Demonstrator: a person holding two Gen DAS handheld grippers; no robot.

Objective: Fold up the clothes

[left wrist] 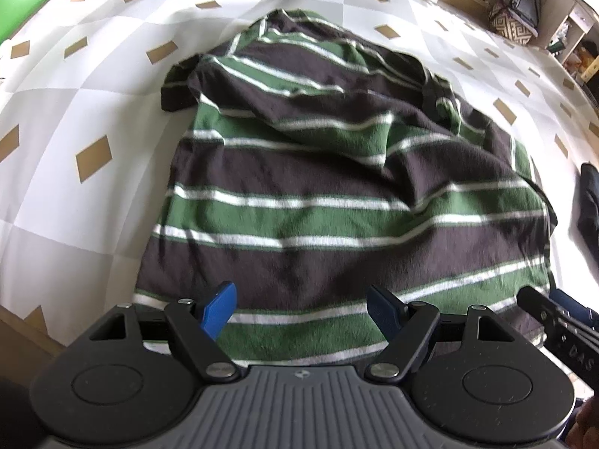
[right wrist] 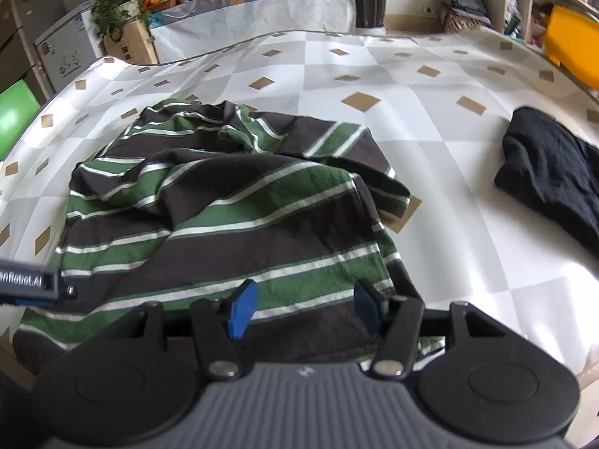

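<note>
Left wrist view: the left gripper hangs over the near hem of a striped shirt, its blue fingers spread apart with nothing clamped between them. The shirt, in green, dark brown and white bands, lies rumpled on a checked tablecloth. Its left edge runs fairly straight; its far end is bunched, with a sleeve poking out to the left. Bare cloth surrounds the shirt to the left and beyond. The right gripper enters at the lower right, beside the shirt's right corner.

Right wrist view: the right gripper is released, its fingers parted above the shirt's near right part, cloth below them but not pinched. The shirt's right edge folds under itself just beside the right finger. A wide stretch of bare tablecloth separates it from a black garment lying well apart at the right. The left gripper's body shows at the left edge.
</note>
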